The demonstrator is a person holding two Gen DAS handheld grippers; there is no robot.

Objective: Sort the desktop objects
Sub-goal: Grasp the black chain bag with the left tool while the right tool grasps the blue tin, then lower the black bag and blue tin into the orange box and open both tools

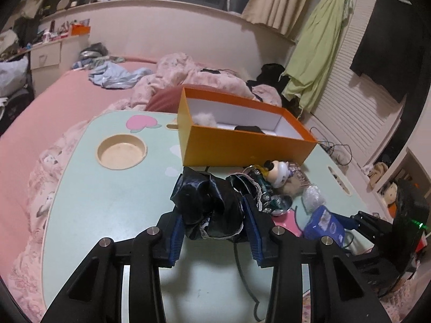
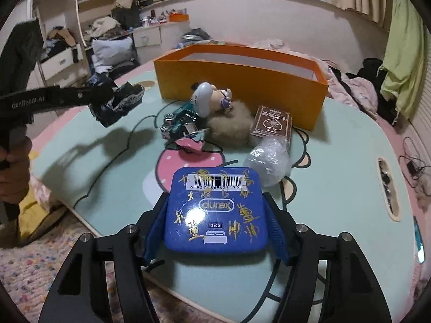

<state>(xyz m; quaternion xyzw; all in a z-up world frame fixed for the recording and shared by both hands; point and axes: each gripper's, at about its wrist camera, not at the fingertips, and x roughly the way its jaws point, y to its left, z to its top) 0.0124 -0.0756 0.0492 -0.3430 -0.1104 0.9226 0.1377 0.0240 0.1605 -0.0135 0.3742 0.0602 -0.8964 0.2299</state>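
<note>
My left gripper (image 1: 212,215) is shut on a bundle of black satin cloth with lace trim (image 1: 210,202) and holds it above the table; it shows in the right wrist view (image 2: 118,102) too. My right gripper (image 2: 215,215) is shut on a blue square tin (image 2: 215,210) with gold writing, held over the table's near edge; the tin also shows in the left wrist view (image 1: 323,223). An open orange box (image 1: 242,140) (image 2: 242,80) stands at the back of the table, with a white fluffy thing (image 1: 204,118) and a dark object (image 1: 247,128) inside.
On the mint-green table (image 2: 336,148) lie a small figure (image 2: 210,97), a tan fur ball (image 2: 231,126), a brown card deck (image 2: 272,121), a crumpled clear plastic wad (image 2: 269,158), metallic trinkets (image 2: 177,123) and a round cup recess (image 1: 121,150). A pink bed (image 1: 54,102) lies beyond.
</note>
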